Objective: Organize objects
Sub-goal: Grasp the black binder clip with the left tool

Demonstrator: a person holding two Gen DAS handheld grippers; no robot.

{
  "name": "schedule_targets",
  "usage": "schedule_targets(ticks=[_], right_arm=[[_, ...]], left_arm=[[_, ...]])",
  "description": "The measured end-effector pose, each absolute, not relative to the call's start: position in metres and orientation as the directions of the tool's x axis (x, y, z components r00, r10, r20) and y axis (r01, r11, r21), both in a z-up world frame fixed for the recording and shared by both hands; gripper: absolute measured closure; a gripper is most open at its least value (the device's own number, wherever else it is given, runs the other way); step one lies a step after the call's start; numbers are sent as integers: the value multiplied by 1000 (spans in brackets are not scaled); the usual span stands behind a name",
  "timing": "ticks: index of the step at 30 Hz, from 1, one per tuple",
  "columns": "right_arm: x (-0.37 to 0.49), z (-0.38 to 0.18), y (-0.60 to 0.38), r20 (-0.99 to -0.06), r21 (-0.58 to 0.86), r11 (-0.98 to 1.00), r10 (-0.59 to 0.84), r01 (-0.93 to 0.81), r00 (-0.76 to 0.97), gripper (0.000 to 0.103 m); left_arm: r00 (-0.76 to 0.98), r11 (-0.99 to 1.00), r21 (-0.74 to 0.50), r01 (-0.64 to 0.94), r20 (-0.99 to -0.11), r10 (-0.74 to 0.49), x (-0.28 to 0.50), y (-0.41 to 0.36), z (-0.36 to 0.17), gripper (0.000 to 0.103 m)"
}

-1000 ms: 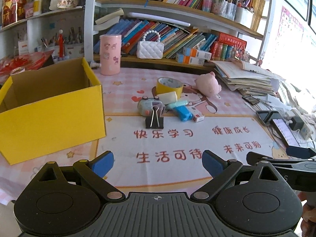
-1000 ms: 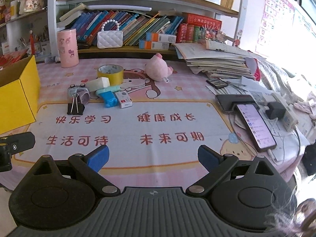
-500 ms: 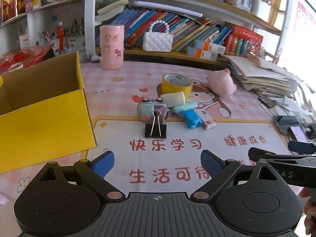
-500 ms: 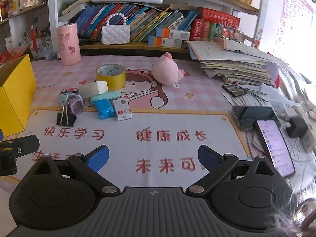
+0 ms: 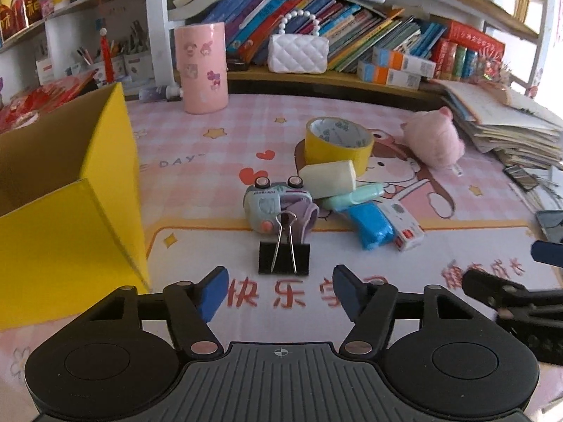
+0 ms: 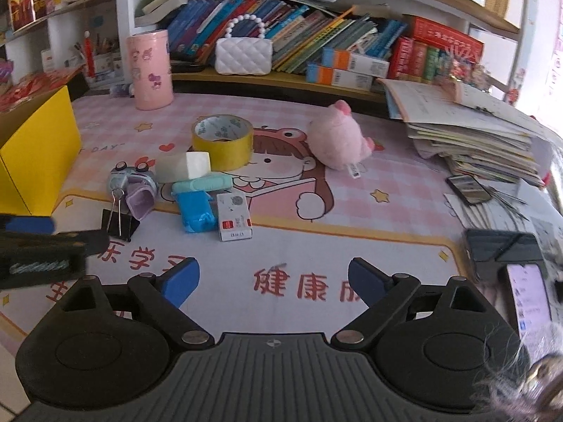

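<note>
A pile of small items lies mid-mat: a black binder clip [image 5: 284,257] [image 6: 119,224], a toy car [image 5: 278,206] [image 6: 133,184], a cream eraser block [image 5: 328,178] [image 6: 183,166], a mint case [image 5: 352,197], a blue packet [image 5: 372,225] [image 6: 196,211], a white card box [image 5: 404,227] [image 6: 234,216], yellow tape [image 5: 338,143] [image 6: 222,140] and a pink plush pig [image 5: 434,142] [image 6: 339,140]. An open yellow box [image 5: 70,211] [image 6: 35,154] stands at the left. My left gripper [image 5: 281,290] is open, just short of the binder clip. My right gripper [image 6: 274,277] is open and empty over the mat.
A pink cylinder [image 5: 201,68] and a white quilted purse [image 5: 298,52] stand at the back by the bookshelf. A stack of papers [image 6: 471,140] and phones [image 6: 527,292] lie at the right. The right gripper's fingers [image 5: 506,292] show at the left view's right edge.
Both grippers have moved forward toward the pile. The binder clip now sits just ahead of my left fingers. Both stay open.
</note>
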State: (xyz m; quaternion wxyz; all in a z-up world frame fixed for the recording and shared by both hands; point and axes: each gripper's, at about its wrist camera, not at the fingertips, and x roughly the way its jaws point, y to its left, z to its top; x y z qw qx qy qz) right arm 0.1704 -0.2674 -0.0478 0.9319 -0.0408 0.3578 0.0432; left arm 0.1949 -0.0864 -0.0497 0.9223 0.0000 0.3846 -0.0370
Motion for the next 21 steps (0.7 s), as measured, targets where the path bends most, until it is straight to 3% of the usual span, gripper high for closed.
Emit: schedule_targets(ticks=[8,13,15,21], right_arm=[[189,-54,-276,-681,-37,985,96,-166,726,16],[199,-57,-282,-685,-12,984,121,-177,719,21],[203,-59,-283,-688,1,983,134,-184,714,23],[221,-64,-277,-689,31,976,177,-216,703,41]], left_arm=[[677,996,26,87,-735,-40,229,-96,-71,49],[659,995,23,94,-751,-45,235,-100,-77,65],[655,995,21,95,-754,-47,235,-101,-76,65],[655,997,-55,59,-751,-80,220,-90,-59,65]])
